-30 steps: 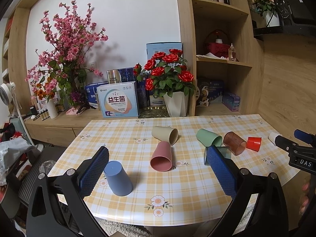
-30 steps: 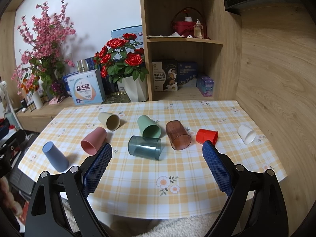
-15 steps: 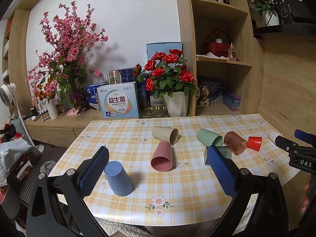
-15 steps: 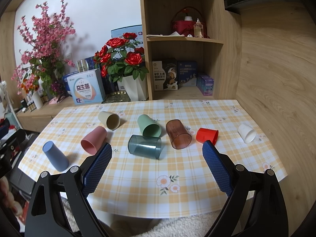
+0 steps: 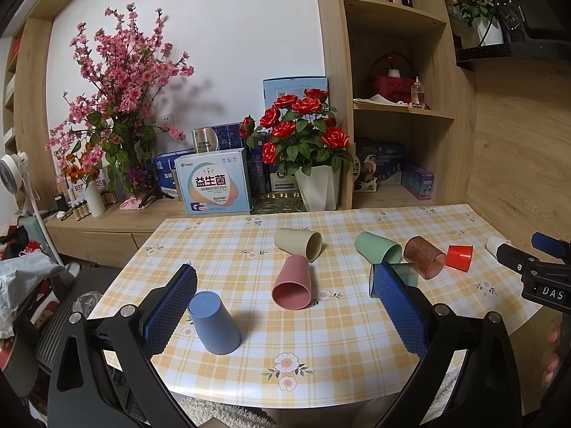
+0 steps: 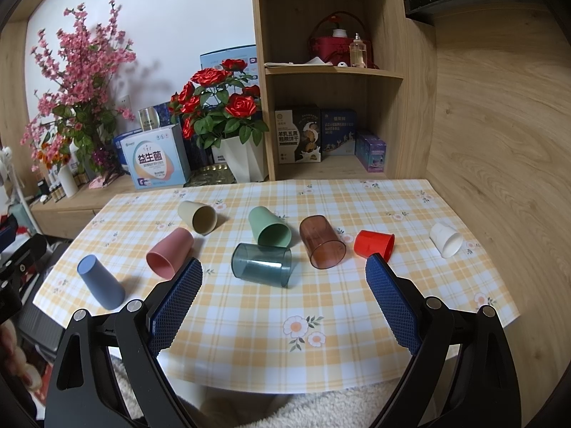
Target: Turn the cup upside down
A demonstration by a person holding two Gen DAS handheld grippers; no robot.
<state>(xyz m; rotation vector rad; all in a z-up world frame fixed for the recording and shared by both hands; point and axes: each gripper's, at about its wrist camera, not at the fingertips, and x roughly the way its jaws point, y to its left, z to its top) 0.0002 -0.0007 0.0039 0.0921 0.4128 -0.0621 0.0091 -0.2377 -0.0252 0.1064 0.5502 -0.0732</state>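
Several cups are on the checked tablecloth. A blue cup stands upside down at the near left. On their sides lie a pink cup, a beige cup, a green cup, a dark teal clear cup, a brown clear cup, a red cup and a white cup. My left gripper is open above the near edge, with the blue cup next to its left finger. My right gripper is open and holds nothing.
A pot of red roses, a light blue box, pink blossom branches and a wooden shelf unit stand behind the table. A wood-panel wall bounds the right side. My right gripper's body shows in the left wrist view.
Both views have barely shifted; the cups lie where they were and both grippers stay open.
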